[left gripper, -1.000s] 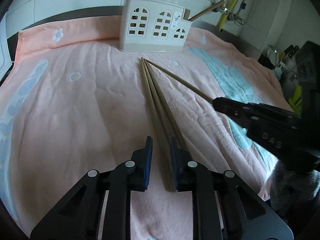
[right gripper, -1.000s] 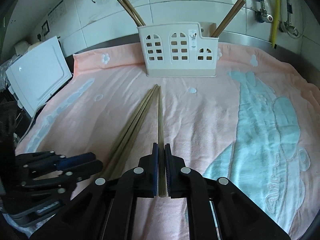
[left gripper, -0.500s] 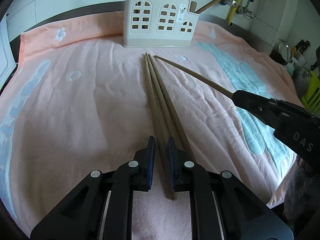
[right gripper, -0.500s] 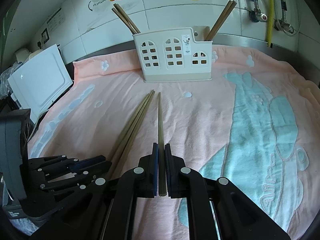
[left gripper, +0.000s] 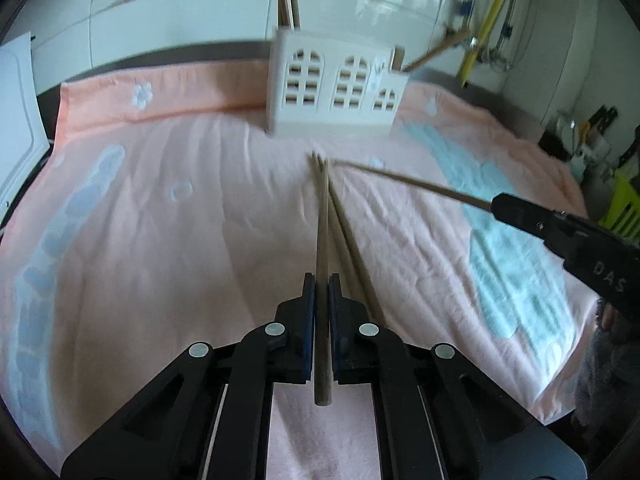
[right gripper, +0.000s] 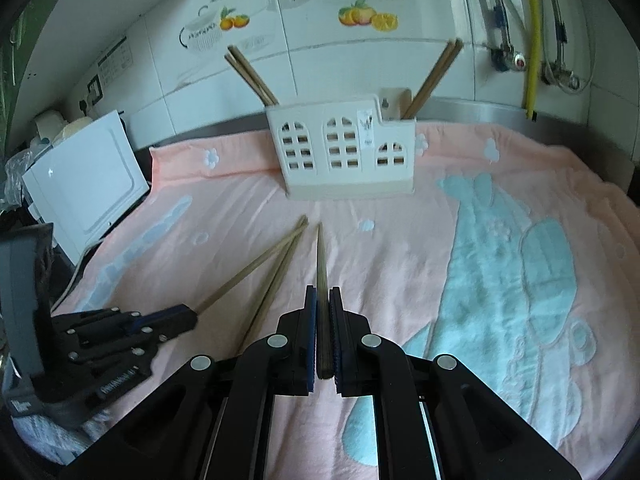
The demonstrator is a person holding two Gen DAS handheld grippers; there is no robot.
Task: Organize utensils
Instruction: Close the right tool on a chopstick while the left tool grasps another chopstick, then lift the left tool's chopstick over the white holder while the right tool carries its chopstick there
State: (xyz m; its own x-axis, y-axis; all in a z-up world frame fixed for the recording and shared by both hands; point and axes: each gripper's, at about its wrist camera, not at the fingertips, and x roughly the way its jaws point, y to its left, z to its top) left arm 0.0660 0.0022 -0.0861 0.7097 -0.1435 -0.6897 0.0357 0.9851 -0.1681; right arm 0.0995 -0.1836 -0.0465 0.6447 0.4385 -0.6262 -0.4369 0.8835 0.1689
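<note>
My left gripper (left gripper: 322, 286) is shut on a wooden chopstick (left gripper: 322, 224) and holds it off the pink towel (left gripper: 200, 240); it also shows in the right wrist view (right gripper: 188, 317). Another chopstick (left gripper: 352, 248) lies on the towel just right of it. My right gripper (right gripper: 322, 300) is shut on a second chopstick (right gripper: 321, 264), raised and pointing at the white utensil holder (right gripper: 344, 152). It shows in the left wrist view (left gripper: 500, 204) with its chopstick (left gripper: 416, 184). The holder (left gripper: 336, 88) has chopsticks (right gripper: 250, 74) standing in both ends.
A white board (right gripper: 84, 184) leans at the left edge of the counter. Pipes and a yellow hose (right gripper: 530, 36) run down the tiled wall at the back right. Green and dark items (left gripper: 620, 200) stand past the towel's right edge.
My left gripper has closed on one chopstick and lifted it. My right gripper has raised its chopstick further off the towel. Both views now tilt up toward the holder.
</note>
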